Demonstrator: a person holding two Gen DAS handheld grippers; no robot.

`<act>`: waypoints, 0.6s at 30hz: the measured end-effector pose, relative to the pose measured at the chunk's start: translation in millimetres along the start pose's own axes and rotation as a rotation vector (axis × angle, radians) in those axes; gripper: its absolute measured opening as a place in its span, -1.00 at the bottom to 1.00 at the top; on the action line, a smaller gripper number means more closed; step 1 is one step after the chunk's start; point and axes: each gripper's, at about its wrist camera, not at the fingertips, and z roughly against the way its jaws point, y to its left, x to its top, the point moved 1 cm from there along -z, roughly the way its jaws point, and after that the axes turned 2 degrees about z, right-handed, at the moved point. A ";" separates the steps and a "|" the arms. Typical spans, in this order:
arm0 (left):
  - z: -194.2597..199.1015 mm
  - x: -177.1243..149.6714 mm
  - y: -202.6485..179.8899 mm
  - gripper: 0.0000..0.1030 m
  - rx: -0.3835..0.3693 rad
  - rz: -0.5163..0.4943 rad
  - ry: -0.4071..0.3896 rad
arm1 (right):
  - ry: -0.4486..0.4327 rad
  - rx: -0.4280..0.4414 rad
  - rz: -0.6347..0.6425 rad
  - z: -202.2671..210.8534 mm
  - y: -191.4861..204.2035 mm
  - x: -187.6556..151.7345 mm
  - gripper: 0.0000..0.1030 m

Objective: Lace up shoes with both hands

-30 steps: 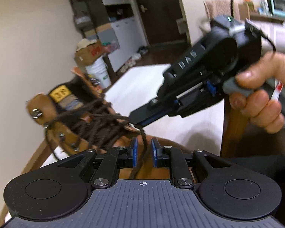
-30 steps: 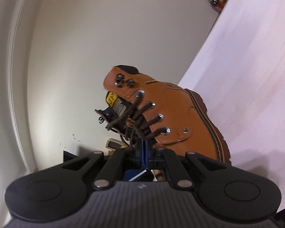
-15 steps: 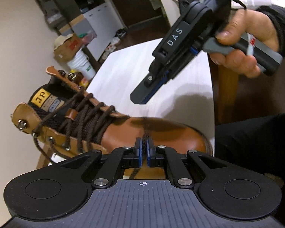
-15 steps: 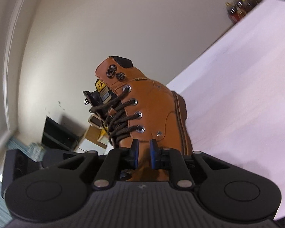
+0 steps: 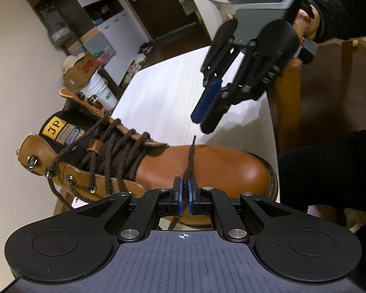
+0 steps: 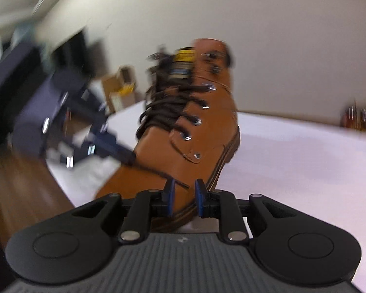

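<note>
your left tool (image 5: 185,196) is pinching the loose end of the dark brown lace (image 5: 190,157), which runs up out of its blue pads and lies across the top of the boot's toe. the brown leather boot (image 5: 207,166) stands on the white table (image 5: 163,97), its toe towards you and its open collar with the yellow label away to the left in your left view. the lace is already crossed through the lower eyelets (image 6: 198,122), while the metal hooks near the collar are bare. your right tool (image 5: 208,114) hangs in the air above the toe, apart from the boot, held by your right hand (image 5: 305,23) in a dark sleeve. its jaws are opening; in the right wrist view (image 6: 184,199) the pads stand apart with the boot's toe behind them, and the tip of the lace shows in the gap without either pad pressing on it. that view is blurred.
</note>
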 end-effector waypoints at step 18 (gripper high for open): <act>8.3 -0.2 2.7 -0.89 -0.021 0.021 0.000 | 0.160 -0.215 0.947 -33.5 70.7 -14.8 -0.93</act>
